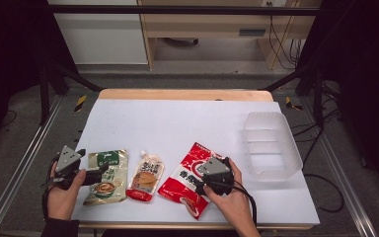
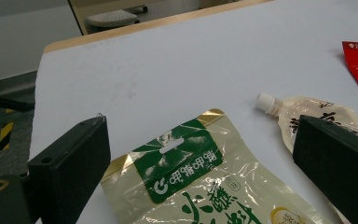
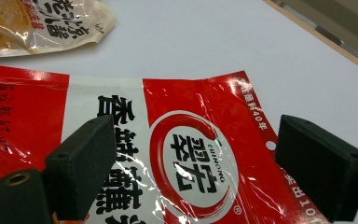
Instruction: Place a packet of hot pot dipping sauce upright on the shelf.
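Pouches are lying flat along the table's near edge: green pouch left, red pouch right. Left gripper and right gripper are hovering over them, jaws wide and empty, probably lining up grasps.

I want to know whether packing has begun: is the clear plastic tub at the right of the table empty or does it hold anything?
Empty: the clear tub shows only its own ribbed floor, and all three pouches lie on the table.
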### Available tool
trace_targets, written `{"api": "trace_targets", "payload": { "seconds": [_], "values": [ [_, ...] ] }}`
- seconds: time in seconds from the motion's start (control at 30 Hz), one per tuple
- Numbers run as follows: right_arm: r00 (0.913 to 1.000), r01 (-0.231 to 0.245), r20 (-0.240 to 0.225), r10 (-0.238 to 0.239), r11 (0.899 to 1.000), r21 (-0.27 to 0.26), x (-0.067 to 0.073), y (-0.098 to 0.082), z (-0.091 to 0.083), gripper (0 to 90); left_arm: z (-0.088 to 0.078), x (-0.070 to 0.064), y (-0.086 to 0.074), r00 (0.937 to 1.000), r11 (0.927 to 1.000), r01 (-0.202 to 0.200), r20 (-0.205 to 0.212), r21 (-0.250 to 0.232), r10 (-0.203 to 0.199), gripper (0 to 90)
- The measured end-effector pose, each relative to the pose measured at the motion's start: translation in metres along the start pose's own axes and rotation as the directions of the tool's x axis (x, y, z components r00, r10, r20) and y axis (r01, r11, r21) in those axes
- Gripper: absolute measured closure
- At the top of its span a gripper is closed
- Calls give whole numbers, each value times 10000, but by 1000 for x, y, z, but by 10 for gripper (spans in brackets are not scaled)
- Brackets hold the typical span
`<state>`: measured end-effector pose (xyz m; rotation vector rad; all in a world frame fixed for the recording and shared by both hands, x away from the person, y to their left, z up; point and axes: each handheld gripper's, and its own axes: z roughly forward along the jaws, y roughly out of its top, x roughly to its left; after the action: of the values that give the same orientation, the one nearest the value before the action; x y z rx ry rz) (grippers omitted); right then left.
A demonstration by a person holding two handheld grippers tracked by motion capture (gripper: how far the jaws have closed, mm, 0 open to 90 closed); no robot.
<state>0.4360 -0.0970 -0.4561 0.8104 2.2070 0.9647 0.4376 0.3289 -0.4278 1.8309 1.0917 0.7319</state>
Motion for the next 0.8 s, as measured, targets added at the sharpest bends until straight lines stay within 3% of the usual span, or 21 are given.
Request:
{"api": "trace_targets", "payload": {
  "seconds": [0.2,0.47,0.57,0.8],
  "values": [
    [9999,-147,78,147,9999,27,-6,-2,-3,164,-1,8,0,9999,10000,-80,83,37,80,42],
    [9994,-332,50,332,9994,53,-9,-2,-8,84,-4,24,-3,10000,10000,-49,0,-63,49,41],
    [9994,-354,19,355,9992,-161,-10,-2,-10,70,-2,34,-5,9999,9997,-121,78,195,120,41],
    [9997,-220,-95,220,9997,51,-10,-3,-8,70,7,54,-12,9997,9962,-212,142,844,201,69]
  ]
}}
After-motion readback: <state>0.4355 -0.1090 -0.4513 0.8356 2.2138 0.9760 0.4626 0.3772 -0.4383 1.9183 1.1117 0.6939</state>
